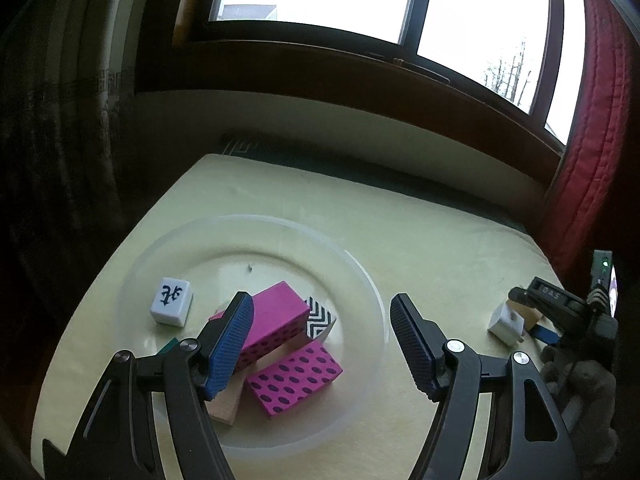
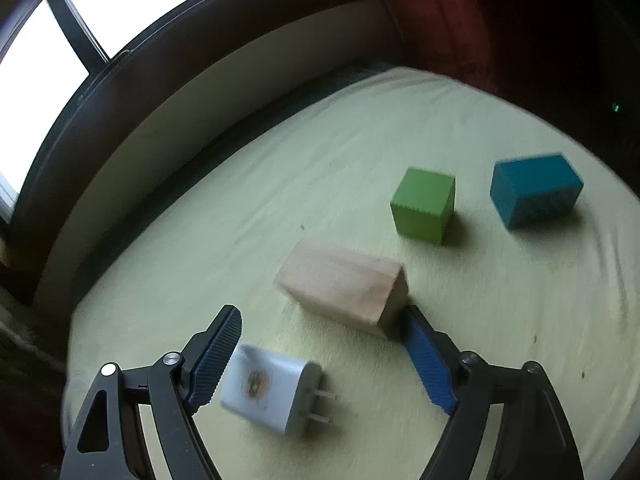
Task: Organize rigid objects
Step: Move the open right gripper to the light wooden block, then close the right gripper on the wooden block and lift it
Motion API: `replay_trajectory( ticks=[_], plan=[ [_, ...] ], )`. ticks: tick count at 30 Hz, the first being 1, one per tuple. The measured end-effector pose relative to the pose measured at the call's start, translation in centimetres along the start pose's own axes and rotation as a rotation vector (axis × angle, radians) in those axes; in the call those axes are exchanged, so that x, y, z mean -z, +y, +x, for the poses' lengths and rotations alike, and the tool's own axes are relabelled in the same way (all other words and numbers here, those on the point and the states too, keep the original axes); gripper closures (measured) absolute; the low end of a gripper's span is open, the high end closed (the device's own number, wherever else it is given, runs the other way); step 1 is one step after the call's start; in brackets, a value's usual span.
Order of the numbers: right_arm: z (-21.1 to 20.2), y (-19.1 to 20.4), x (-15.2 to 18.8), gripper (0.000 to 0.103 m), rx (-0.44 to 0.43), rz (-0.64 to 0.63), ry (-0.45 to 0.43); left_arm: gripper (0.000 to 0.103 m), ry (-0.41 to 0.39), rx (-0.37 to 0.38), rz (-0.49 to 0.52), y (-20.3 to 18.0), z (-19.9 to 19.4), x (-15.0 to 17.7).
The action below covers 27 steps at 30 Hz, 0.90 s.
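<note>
White charger plug point(image 2: 272, 394) lies on your worktop point(image 2: 400, 128) between the wide-open fingers of your right claw point(image 2: 324, 354), untouched. Left claw point(image 1: 322, 342), also wide and empty, hovers over the clear bowl point(image 1: 360, 264) of blocks. Risk: the wooden block point(image 2: 344, 292) touches your right finger; closing may shove it or pinch the prongs. No legible writing; the white tile point(image 1: 172, 301) bears a dark glyph.

A bowl point(image 1: 360, 280) sits on the surface point(image 1: 440, 240), holding a tile point(image 1: 172, 301) at its left and stacked blocks point(image 1: 276, 322) in the middle. Right of the bowl lies a charger point(image 2: 268, 390), with a wooden block point(image 2: 344, 294) just behind it. Farther back stand a cube point(image 2: 424, 206) and, to its right, a box point(image 2: 534, 190), apart.
</note>
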State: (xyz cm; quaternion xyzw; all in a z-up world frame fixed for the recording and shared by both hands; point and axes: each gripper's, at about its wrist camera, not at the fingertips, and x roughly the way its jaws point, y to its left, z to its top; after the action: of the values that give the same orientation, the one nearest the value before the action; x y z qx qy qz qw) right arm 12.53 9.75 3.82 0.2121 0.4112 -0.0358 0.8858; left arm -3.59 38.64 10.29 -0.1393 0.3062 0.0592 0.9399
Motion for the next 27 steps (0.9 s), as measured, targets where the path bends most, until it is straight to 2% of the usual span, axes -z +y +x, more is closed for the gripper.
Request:
replay_trajectory(
  ticks=[11, 20, 27],
  plan=[
    [0.8, -0.2, -1.1, 0.020, 0.086, -0.049, -0.060, 0.031, 0.031, -0.009, 0.014, -0.3, 1.1, 0.6],
    [1.7, 0.1, -2.2, 0.021, 0.130, -0.073, -0.071, 0.030, 0.032, -0.009, 0.024, -0.9, 1.4, 1.0],
    [1.7, 0.8, -1.8, 0.034, 0.156, -0.150, -0.071, 0.030, 0.029, -0.012, 0.027, -1.2, 1.4, 1.1]
  ],
)
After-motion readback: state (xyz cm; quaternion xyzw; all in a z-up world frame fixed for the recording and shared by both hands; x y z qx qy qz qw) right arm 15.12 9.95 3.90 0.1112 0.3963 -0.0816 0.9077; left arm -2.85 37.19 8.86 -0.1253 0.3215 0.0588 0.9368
